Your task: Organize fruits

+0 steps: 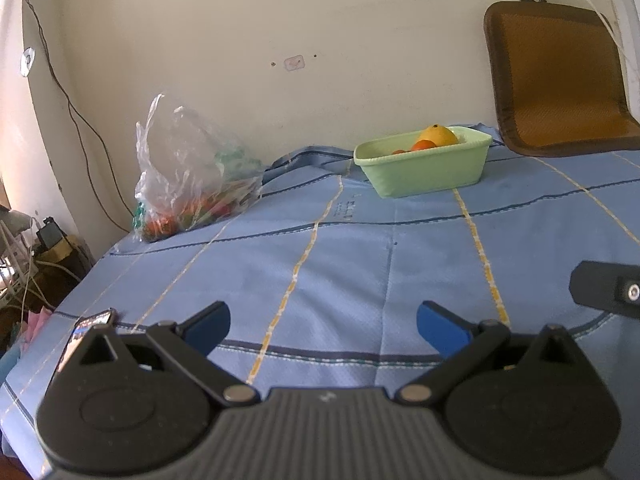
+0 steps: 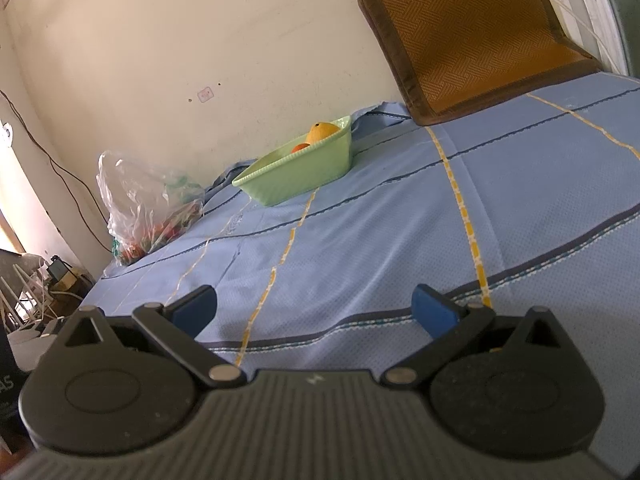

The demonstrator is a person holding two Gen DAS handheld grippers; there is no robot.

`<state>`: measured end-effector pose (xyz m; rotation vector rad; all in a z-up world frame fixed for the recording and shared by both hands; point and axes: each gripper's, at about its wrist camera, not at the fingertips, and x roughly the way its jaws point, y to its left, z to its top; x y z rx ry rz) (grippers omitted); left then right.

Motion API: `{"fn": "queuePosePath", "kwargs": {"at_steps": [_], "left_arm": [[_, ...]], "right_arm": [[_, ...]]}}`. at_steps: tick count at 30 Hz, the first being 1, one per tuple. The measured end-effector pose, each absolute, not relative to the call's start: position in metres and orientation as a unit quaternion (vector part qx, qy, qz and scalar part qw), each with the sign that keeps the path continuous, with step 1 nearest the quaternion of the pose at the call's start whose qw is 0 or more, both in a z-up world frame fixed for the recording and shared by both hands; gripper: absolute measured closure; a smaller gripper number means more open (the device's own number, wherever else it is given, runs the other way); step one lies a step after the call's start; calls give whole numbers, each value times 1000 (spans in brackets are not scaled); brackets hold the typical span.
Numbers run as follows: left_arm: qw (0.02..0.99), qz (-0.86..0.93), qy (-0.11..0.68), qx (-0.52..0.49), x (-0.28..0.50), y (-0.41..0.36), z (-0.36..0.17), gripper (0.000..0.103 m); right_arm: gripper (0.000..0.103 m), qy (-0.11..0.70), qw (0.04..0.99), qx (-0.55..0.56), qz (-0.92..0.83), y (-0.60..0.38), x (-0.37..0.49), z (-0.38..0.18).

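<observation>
A light green tub (image 1: pixel 424 170) (image 2: pixel 304 178) stands far back on the blue cloth, near the wall. A yellow fruit (image 1: pixel 438 136) (image 2: pixel 322 131) and an orange fruit (image 1: pixel 425 145) (image 2: pixel 301 148) show above its rim. A clear plastic bag (image 1: pixel 188 176) (image 2: pixel 148 208) with reddish-orange fruit lies to the left of the tub. My left gripper (image 1: pixel 323 325) is open over the near part of the cloth, holding nothing. My right gripper (image 2: pixel 314 312) is open too, low over the cloth and far from both tub and bag.
A brown woven mat (image 1: pixel 560 76) (image 2: pixel 476 36) leans against the wall at the back right. Cables and boxes (image 1: pixel 36 252) sit beyond the left edge of the blue striped cloth (image 1: pixel 360 256). A black part of the other gripper (image 1: pixel 608 292) shows at the right.
</observation>
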<state>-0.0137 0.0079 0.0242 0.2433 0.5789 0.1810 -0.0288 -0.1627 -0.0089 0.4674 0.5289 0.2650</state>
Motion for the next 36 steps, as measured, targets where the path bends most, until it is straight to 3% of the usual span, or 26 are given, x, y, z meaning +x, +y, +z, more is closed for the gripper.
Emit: {"fn": "queuePosePath", "kwargs": {"at_steps": [19, 36], "left_arm": [[955, 116, 250, 108, -18, 21, 37, 0], [953, 101, 264, 109, -16, 15, 37, 0]], "right_arm": [[0, 259, 930, 227, 130, -164, -28, -9], [0, 226, 943, 205, 131, -158, -34, 2]]}}
